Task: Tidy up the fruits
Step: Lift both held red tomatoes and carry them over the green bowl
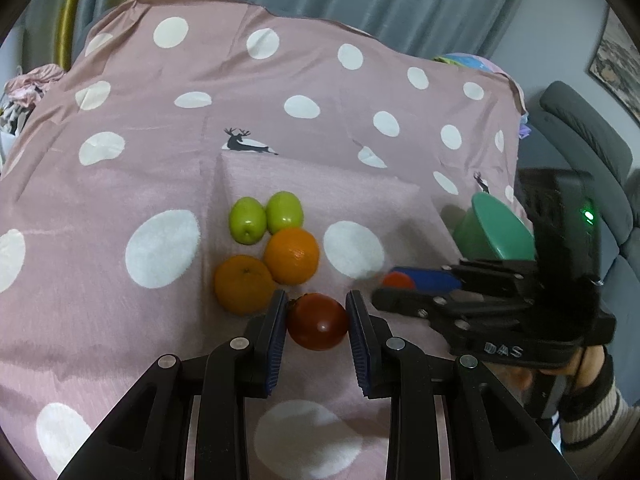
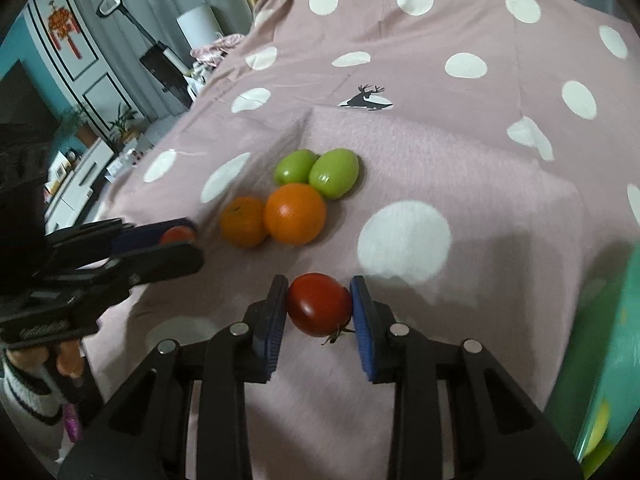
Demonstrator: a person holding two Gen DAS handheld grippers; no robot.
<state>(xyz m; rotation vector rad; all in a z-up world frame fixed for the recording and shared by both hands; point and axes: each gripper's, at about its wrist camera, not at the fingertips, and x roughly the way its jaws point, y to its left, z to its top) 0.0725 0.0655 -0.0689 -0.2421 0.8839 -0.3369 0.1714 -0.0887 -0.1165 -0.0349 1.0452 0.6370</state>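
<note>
We hold a tomato in each gripper; the left gripper [image 1: 317, 322] pinches a dark red tomato [image 1: 318, 322] between its blue pads, just beside the nearer orange [image 1: 244, 284]; the right gripper [image 2: 319, 304] clamps a second tomato [image 2: 319, 305] (stem towards us) above the pink dotted cloth [image 2: 480, 152]; both oranges touch, the farther orange [image 1: 292, 255] touching the two green fruits [image 1: 265, 216] behind them; a green bowl [image 1: 494, 232] sits to the right, partly hidden by our right gripper.
</note>
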